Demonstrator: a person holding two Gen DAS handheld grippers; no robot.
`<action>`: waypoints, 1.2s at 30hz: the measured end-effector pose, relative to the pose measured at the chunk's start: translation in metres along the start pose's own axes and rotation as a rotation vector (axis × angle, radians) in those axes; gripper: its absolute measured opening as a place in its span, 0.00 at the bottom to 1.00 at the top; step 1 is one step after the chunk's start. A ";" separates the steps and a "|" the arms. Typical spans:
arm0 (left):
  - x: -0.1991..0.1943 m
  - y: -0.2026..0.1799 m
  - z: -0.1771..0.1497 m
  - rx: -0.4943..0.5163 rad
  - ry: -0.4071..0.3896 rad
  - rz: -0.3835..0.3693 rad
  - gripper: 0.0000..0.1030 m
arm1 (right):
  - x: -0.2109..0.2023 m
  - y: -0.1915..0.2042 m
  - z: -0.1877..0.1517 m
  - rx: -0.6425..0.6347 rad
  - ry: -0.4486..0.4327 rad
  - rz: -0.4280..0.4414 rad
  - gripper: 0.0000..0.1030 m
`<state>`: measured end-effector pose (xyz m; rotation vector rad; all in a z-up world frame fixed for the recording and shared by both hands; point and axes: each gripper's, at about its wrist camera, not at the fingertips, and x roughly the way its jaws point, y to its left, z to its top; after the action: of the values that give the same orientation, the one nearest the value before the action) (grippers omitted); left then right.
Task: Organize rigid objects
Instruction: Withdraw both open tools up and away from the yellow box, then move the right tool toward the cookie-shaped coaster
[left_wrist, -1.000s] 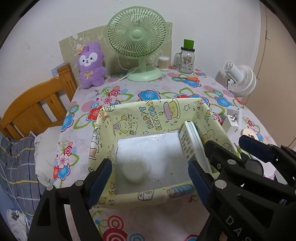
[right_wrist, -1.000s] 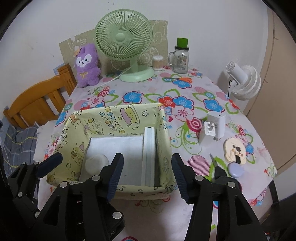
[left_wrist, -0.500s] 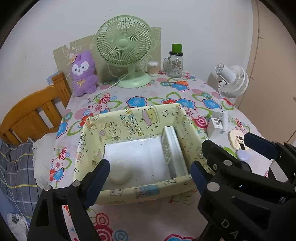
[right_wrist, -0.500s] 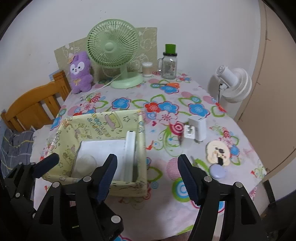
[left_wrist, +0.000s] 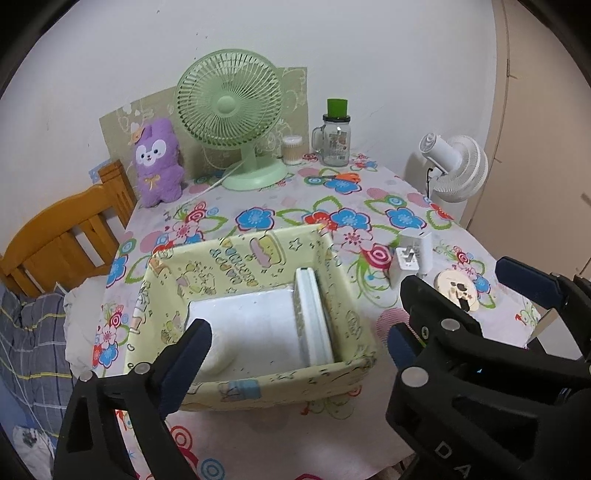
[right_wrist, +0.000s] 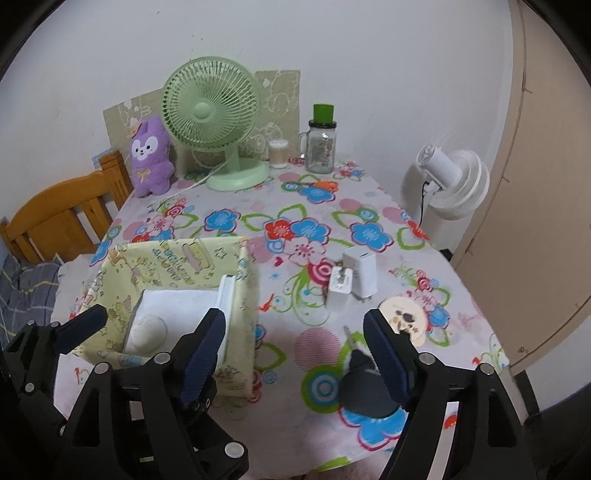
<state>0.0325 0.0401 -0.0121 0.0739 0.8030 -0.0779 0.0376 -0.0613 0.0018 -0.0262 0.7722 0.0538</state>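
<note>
White wall and a beige door frame your view, and below them sits the table (right_wrist: 295, 435) under its flowered cloth. At its far end you have a green fan (right_wrist: 212, 122), a purple plush (right_wrist: 147, 162) and a jar (right_wrist: 321, 147); a white fan (right_wrist: 454, 181) stands off to the right.

Your bin (left_wrist: 351, 295), the yellow cartoon-print one, sits on the near left of the table. Inside it a flat white slab (left_wrist: 312, 317) leans on edge against the right wall, and a round white piece (right_wrist: 147, 332) lies in the near left corner.

Well to the right of the bin, loose on the cloth, you have two white chargers (right_wrist: 354, 280) touching each other, a round cream item (right_wrist: 402, 319), and a dark rounded thing (right_wrist: 364, 384) I cannot identify, low between your right fingers.

Your left gripper (left_wrist: 299, 354) hangs over the bin's near wall, jaws spread wide, holding nothing. Your right gripper (right_wrist: 295, 350) hangs over open cloth between bin and loose items, jaws likewise spread and empty.

By my reading, you are between placements: two things are binned, the rest wait. Your next move probably calls for lowering the right gripper onto the nearest loose piece, centring it between the pads before closing. The chargers touch, so take one squarely to avoid dragging its neighbour.
</note>
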 end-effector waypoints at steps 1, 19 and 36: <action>0.000 -0.002 0.001 0.001 -0.003 0.000 0.95 | -0.001 -0.002 0.001 -0.002 -0.005 -0.001 0.80; -0.002 -0.049 0.009 -0.024 -0.024 -0.009 0.96 | -0.005 -0.053 0.008 -0.028 -0.046 -0.010 0.94; 0.009 -0.090 0.015 -0.018 -0.026 -0.034 0.96 | 0.007 -0.099 0.008 -0.010 -0.027 0.016 0.95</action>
<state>0.0403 -0.0512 -0.0117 0.0421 0.7786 -0.1031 0.0542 -0.1594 0.0026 -0.0283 0.7456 0.0727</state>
